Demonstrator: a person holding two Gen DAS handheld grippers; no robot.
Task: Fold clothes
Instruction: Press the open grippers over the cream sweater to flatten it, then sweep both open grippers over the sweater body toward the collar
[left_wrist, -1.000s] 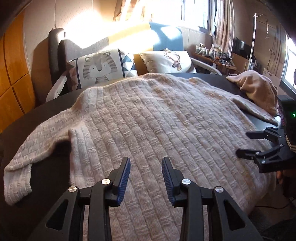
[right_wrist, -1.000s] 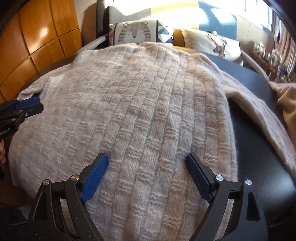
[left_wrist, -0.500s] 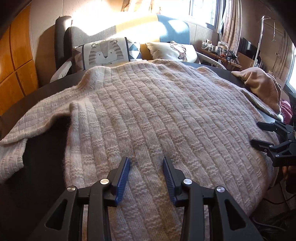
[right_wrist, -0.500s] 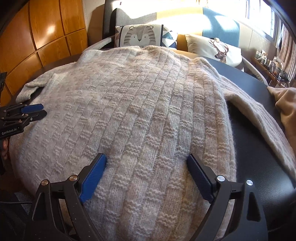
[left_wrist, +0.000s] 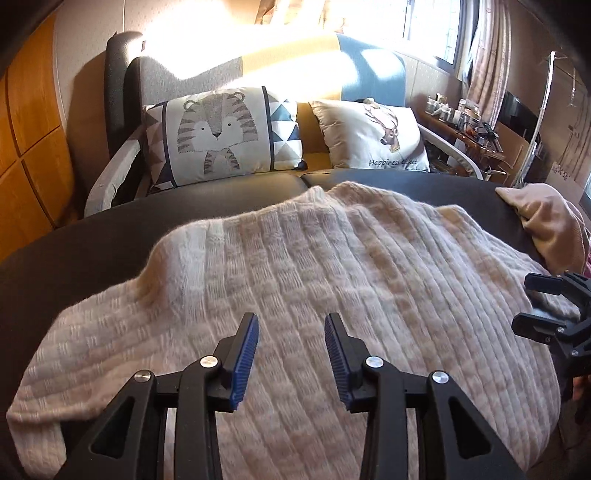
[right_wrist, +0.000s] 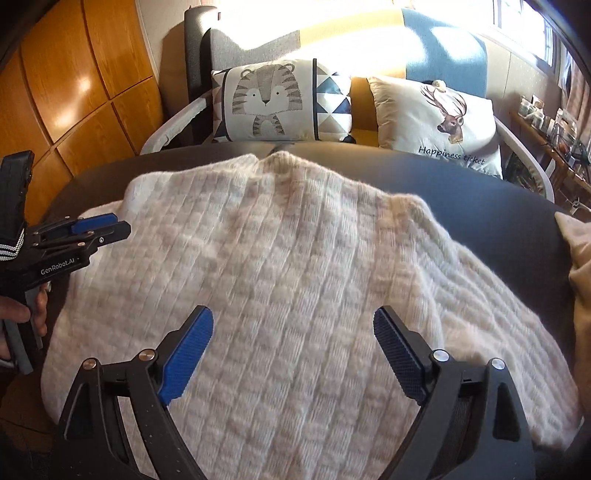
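Observation:
A cream knitted sweater (left_wrist: 332, 280) lies spread flat on the dark round table (left_wrist: 110, 236), its collar (right_wrist: 273, 162) toward the sofa. In the left wrist view my left gripper (left_wrist: 291, 332) hovers over the sweater's near part, open, with nothing between its blue pads. It also shows at the left edge of the right wrist view as the left gripper (right_wrist: 99, 229), held by a hand. My right gripper (right_wrist: 293, 321) is open wide above the sweater's body and holds nothing. The right gripper (left_wrist: 546, 306) sits beside the sweater's right edge.
A tan garment (left_wrist: 546, 225) is heaped at the table's right edge. Behind the table stands a sofa with a tiger cushion (left_wrist: 218, 133) and a deer cushion (left_wrist: 373, 136). Wooden wall panels (right_wrist: 74, 92) are on the left, a cluttered shelf (left_wrist: 472, 122) on the right.
Both grippers have risen and drawn back from the sweater, so more bare table and sofa show beyond it. Their openings look unchanged.

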